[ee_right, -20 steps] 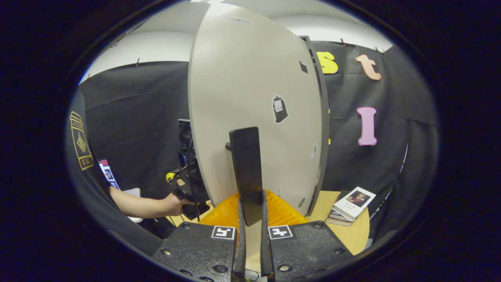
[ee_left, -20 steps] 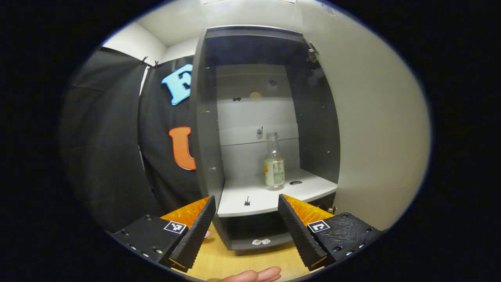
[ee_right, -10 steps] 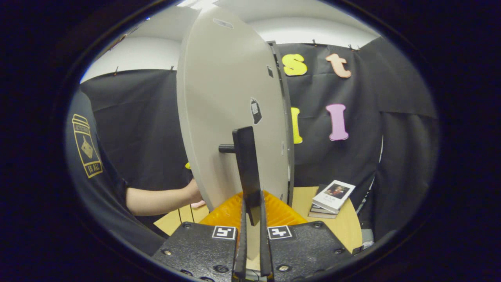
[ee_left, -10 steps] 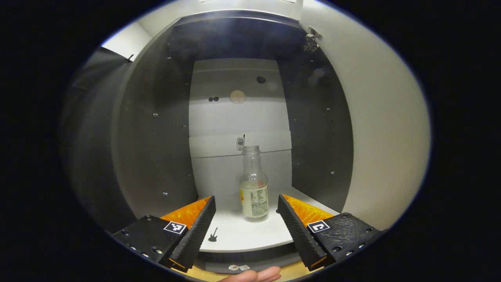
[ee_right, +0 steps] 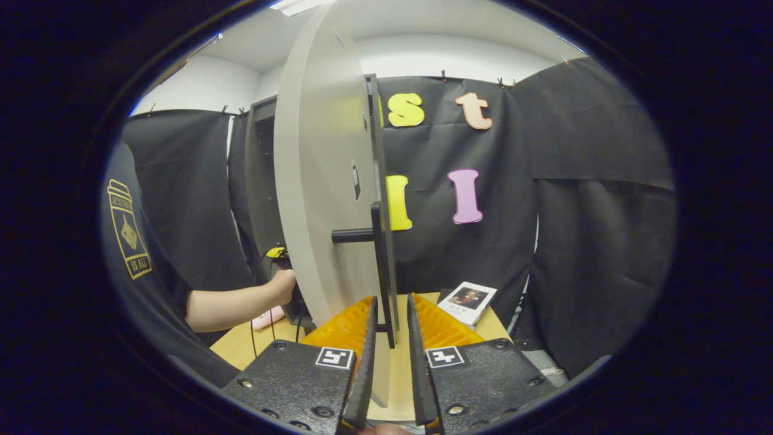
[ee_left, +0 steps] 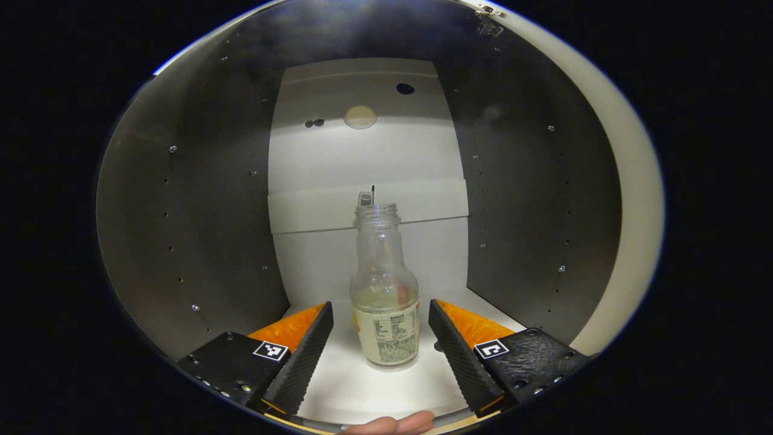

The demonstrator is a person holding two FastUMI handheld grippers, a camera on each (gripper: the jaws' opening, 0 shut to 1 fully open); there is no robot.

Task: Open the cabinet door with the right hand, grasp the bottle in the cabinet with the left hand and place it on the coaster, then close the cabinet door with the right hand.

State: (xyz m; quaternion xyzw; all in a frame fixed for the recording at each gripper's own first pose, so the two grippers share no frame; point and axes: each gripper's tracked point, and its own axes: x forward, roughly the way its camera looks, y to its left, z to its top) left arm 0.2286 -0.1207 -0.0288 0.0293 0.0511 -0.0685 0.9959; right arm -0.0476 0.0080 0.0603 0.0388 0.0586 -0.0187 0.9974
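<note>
**Door open, left gripper reaching in for the bottle**

The cabinet door [ee_right: 320, 181] stands swung wide open, so the first step looks done. The right gripper [ee_right: 389, 362] has its jaws nearly together around the lower end of the door handle [ee_right: 381, 266]; whether both fingers actually press on it, I cannot tell.

In the left gripper view, the left gripper [ee_left: 380, 350] is inside the cabinet [ee_left: 199, 241] with its jaws spread wide. One clear glass bottle [ee_left: 384, 302], uncapped and with a paper label, stands upright on the white shelf [ee_left: 374, 386], between the two fingers but touching neither.

Still to come, by my reading: closing on the bottle, lifting it out, setting it on the coaster, and shutting the door.

Counted: one bottle, one cabinet, one door, one handle, two grippers. In the right gripper view a person's forearm [ee_right: 235, 302] reaches toward the cabinet, and a small stack of books [ee_right: 468, 299] lies on the wooden table [ee_right: 241, 341].
</note>
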